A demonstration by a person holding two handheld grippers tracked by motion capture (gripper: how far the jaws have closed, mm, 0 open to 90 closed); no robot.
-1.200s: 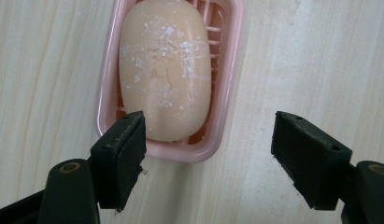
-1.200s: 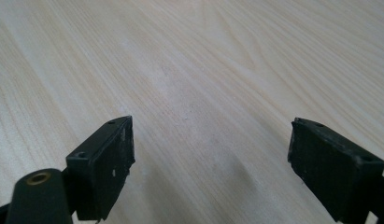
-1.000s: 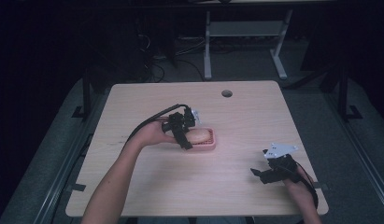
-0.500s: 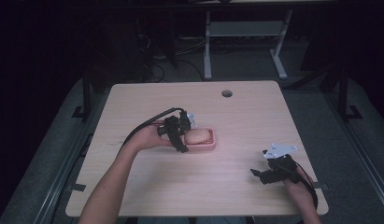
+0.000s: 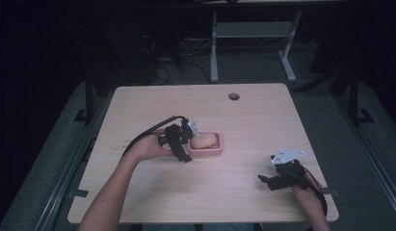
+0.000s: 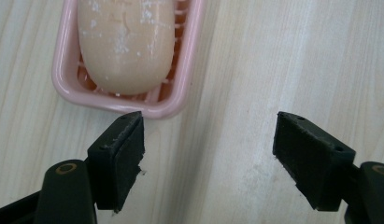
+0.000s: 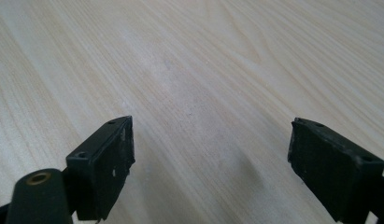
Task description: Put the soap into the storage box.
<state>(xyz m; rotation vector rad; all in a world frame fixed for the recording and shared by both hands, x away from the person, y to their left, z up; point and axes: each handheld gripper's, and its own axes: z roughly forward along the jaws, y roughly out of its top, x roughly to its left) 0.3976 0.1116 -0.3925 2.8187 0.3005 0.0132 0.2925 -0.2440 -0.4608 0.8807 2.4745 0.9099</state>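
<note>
A pink soap dish (image 5: 207, 150) sits near the middle of the wooden table (image 5: 263, 125) with a pale bar of soap (image 5: 204, 140) lying in it. In the left gripper view the dish (image 6: 180, 88) and the soap (image 6: 126, 44) fill the upper left. My left gripper (image 5: 184, 146) is just left of the dish. It is open (image 6: 208, 126); its jaws have just been opening, with only bare table between them. One fingertip (image 6: 126, 140) is close under the dish's rim. My right gripper (image 5: 273, 176) rests open (image 7: 213, 126) low over the table at the front right.
A round cable hole (image 5: 233, 96) lies near the table's far edge. Beyond the table stand a white metal frame (image 5: 251, 33) and cables on a dark floor. Black cables trail from both grippers.
My left gripper has drawn back to the left and towards the person, away from the dish, with its jaws wider. The soap stays in the dish. The right gripper has kept still.
</note>
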